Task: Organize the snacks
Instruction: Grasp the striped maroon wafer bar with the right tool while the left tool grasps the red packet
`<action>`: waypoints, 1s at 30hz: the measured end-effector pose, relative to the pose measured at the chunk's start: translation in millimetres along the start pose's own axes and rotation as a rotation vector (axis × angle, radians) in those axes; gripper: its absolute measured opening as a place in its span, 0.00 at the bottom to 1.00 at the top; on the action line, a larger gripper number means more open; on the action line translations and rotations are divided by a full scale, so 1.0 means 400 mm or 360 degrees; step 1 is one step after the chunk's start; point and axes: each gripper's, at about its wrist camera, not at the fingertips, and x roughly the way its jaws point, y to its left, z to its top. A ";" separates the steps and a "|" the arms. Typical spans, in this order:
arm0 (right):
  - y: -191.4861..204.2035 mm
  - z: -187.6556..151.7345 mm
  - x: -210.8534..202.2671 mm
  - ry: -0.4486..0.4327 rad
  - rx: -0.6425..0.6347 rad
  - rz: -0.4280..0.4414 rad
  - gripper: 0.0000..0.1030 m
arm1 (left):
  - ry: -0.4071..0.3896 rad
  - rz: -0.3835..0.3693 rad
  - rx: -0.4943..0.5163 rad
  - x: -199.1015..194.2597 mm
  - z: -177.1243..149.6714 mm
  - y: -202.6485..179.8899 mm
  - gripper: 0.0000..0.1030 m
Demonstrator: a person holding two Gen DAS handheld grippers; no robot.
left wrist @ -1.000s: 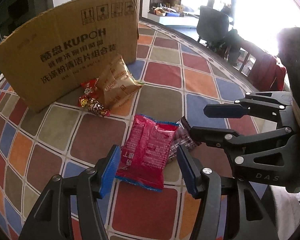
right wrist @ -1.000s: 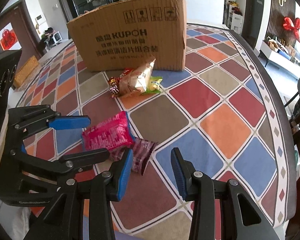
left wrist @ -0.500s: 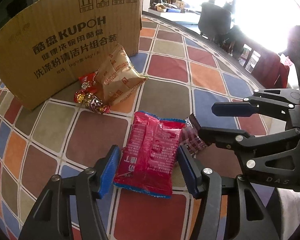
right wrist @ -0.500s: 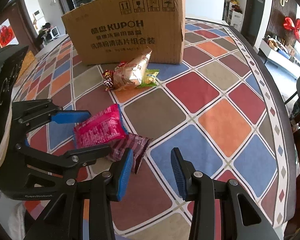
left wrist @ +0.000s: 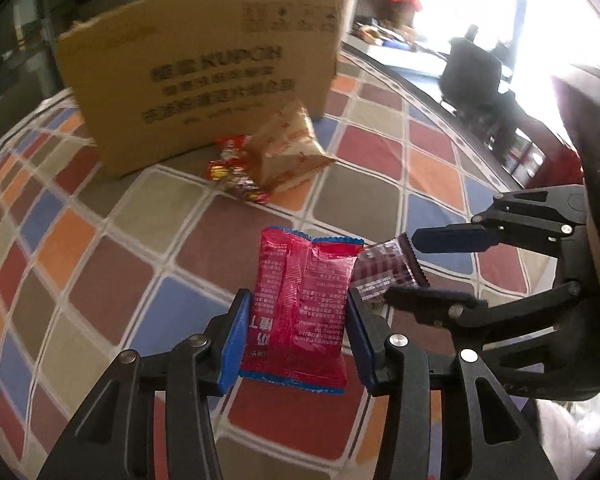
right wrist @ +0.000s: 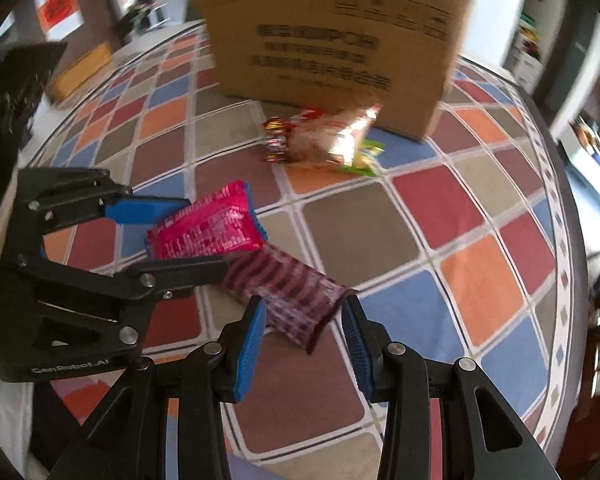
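Note:
A red snack packet lies on the checked tablecloth between the blue pads of my left gripper, which is open around it. It also shows in the right wrist view. A dark maroon striped packet lies beside it, its near end between the pads of my open right gripper; it also shows in the left wrist view. A pile of snacks, with a beige bag and red candy packets, lies in front of a cardboard box.
The cardboard box stands upright at the back of the round table. A green packet lies in the pile. Chairs and furniture stand beyond the table's right edge.
Both grippers have moved forward and down. The red packet now sits between the left pads and the maroon packet's end between the right pads.

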 end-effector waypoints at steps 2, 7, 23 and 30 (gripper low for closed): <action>0.014 0.008 0.005 0.0029 -0.0098 0.0018 0.50 | -0.0018 0.0071 -0.0062 -0.010 -0.013 0.008 0.44; 0.041 0.025 0.024 0.0089 -0.0320 -0.0016 0.53 | -0.0016 0.0087 -0.0217 -0.020 -0.041 0.036 0.44; 0.036 0.078 0.091 0.0140 -0.0316 0.0078 0.53 | 0.0001 0.0078 -0.0351 -0.003 -0.046 0.067 0.44; 0.022 0.074 0.089 0.0092 -0.0201 0.0097 0.42 | 0.0003 0.0083 -0.0368 0.006 -0.037 0.070 0.44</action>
